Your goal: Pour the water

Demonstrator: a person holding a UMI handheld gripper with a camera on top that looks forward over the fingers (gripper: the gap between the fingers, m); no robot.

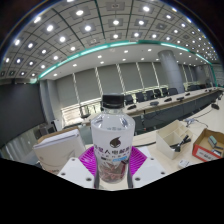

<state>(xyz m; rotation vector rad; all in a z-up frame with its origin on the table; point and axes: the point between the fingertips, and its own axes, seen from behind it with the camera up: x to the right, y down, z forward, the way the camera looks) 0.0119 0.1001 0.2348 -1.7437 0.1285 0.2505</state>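
Both fingers of the gripper were pressed against the lower sides of a clear water bottle, one purple pad at each side, so the bottle was held clamped between them. The bottle was kept upright, with its white cap seen on top and a printed label around its middle. It appeared to be lifted above a white table, although its base was hidden by the fingers and this could not be confirmed. Just beside the left finger a white box was seen, and at the right an open cardboard box with a smaller printed box near it. No cup or other vessel to receive the water could be made out.

The step in hand was judged to be the carrying of the bottle toward the pouring place. As the cap seemed closed, it would need to be removed first. For a good pour, the grip should be kept firm and low, and the bottle should be tilted slowly, so that the water is not spilled over the boxes.
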